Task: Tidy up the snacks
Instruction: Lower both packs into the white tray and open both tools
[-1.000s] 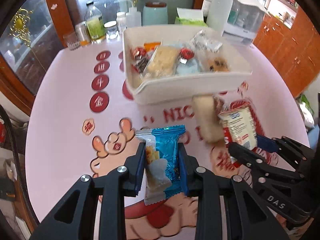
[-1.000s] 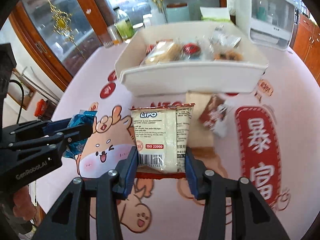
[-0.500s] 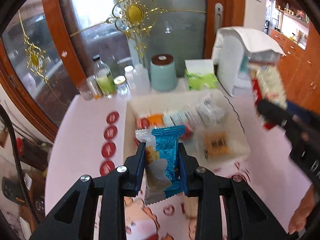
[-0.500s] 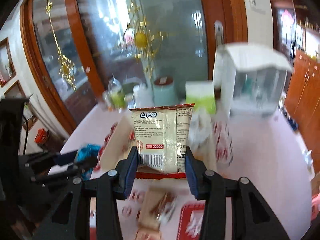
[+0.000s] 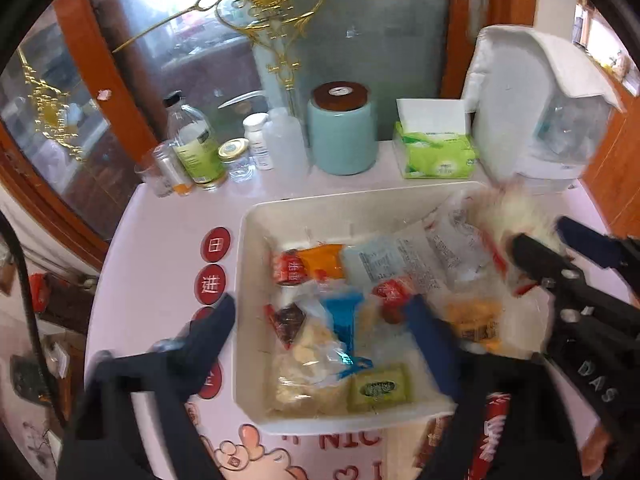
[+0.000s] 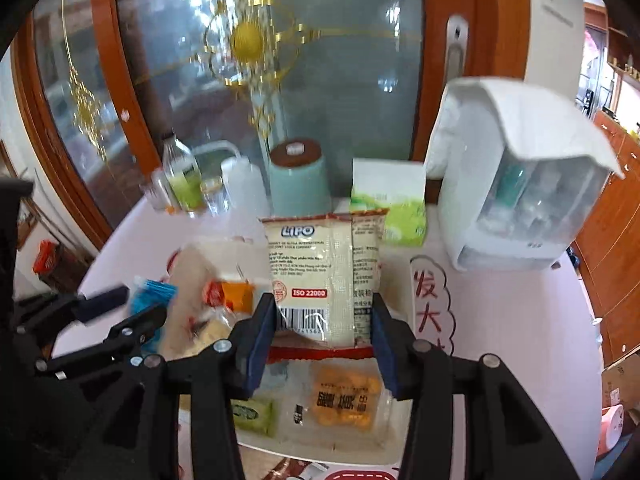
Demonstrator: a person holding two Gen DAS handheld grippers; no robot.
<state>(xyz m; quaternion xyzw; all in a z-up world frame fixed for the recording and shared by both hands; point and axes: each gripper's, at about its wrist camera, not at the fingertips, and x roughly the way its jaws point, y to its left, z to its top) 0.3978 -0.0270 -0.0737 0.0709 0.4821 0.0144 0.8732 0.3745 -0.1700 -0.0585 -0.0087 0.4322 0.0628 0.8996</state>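
A white bin on the pink table holds several wrapped snacks. My left gripper is open above the bin, its fingers blurred. The blue-wrapped snack lies loose among the packets below it; it also shows in the right wrist view. My right gripper is shut on the white LIPO packet and holds it upright above the bin's right side. In the left wrist view the right gripper and its packet are blurred over the bin's right end.
Bottles and jars, a teal canister, a green tissue pack and a white appliance stand behind the bin. More snack packets lie on the table in front of the bin.
Both grippers rose from the table and moved over the bin. The left gripper opened and let the blue snack drop into the bin. The right still holds the LIPO packet.
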